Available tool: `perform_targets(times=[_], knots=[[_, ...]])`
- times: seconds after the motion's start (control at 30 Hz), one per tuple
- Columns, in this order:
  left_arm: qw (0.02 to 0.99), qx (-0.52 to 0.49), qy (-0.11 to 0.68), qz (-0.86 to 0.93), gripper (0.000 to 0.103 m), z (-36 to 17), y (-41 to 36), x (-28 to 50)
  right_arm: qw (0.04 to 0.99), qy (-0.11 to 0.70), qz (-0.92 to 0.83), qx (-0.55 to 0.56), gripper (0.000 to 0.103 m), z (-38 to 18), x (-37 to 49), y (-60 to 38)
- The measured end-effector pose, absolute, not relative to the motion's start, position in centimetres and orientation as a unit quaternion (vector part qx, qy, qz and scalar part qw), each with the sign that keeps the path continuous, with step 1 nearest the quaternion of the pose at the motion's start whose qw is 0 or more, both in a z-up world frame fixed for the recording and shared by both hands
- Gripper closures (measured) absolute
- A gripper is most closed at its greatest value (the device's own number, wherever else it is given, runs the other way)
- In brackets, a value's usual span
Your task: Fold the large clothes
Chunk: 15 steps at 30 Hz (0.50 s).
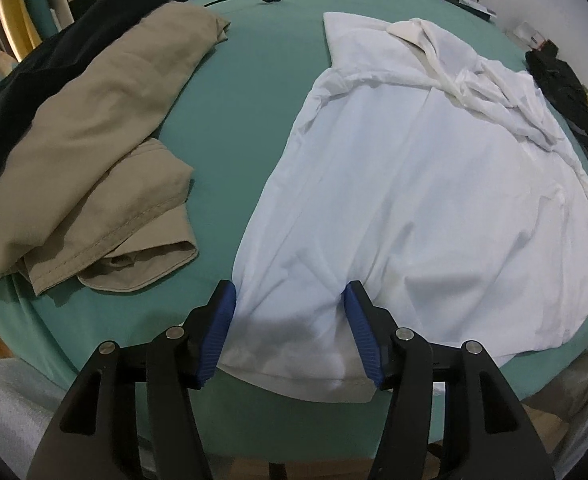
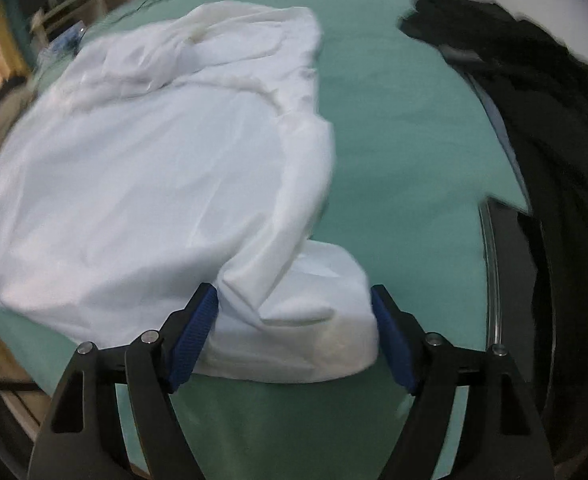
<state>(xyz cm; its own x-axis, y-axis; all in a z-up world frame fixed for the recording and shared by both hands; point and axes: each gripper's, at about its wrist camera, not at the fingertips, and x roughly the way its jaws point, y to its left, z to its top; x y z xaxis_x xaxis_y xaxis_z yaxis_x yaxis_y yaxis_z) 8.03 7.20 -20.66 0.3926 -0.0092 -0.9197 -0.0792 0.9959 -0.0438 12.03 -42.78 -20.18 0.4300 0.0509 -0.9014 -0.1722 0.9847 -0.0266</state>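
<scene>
A large white cotton shirt (image 2: 142,184) lies spread on the green bed sheet (image 2: 405,168), its near corner folded into a thick wad. The right gripper (image 2: 294,332) straddles that wad with its blue ribbed pads (image 2: 192,340) spread apart. Dark black clothing (image 2: 541,100) is heaped along the right edge.

Both grippers point steeply downward, jaws spread wide. The left gripper (image 1: 290,296) and the right gripper (image 2: 294,300) each straddle fabric at the near edge without pinching it.
</scene>
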Motion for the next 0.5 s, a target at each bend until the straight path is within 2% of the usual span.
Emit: perform_targets(times=[0.03, 0.07, 0.1, 0.13, 0.17, 0.2, 0.23, 0.5], knots=[[0.834, -0.038, 0.551, 0.020, 0.044, -20.7, 7.1, 8.1, 0.843, 0.530, 0.070, -0.055, 0.029, -20.1, 11.8, -42.6], [0.833, -0.035, 0.551, 0.017, 0.045, -20.7, 7.1, 8.1, 0.844, 0.530, 0.072, -0.044, 0.050, -20.0, 11.6, -42.6], [0.833, -0.031, 0.553, 0.011, 0.051, -20.7, 6.9, 8.0, 0.845, 0.529, 0.079, -0.028, 0.080, -19.9, 11.3, -42.3], [0.833, -0.029, 0.552, 0.006, 0.056, -20.6, 6.8, 7.9, 0.845, 0.527, 0.088, -0.021, 0.097, -19.7, 10.9, -41.7], [0.833, -0.029, 0.552, -0.003, 0.072, -20.5, 6.6, 7.8, 0.842, 0.529, 0.104, -0.021, 0.097, -19.6, 10.5, -41.0], [0.832, -0.030, 0.553, -0.014, 0.094, -20.4, 6.3, 7.7, 0.840, 0.531, 0.111, -0.029, 0.097, -19.6, 10.0, -40.2], [0.832, -0.034, 0.554, -0.023, 0.098, -20.3, 6.0, 7.6, 0.842, 0.527, 0.112, -0.030, 0.097, -19.5, 9.6, -39.9], [0.851, -0.065, 0.520, -0.040, 0.099, -16.4, 6.4, 6.1, 0.873, 0.440, 0.141, 0.158, 0.097, -15.2, 7.4, -43.3]])
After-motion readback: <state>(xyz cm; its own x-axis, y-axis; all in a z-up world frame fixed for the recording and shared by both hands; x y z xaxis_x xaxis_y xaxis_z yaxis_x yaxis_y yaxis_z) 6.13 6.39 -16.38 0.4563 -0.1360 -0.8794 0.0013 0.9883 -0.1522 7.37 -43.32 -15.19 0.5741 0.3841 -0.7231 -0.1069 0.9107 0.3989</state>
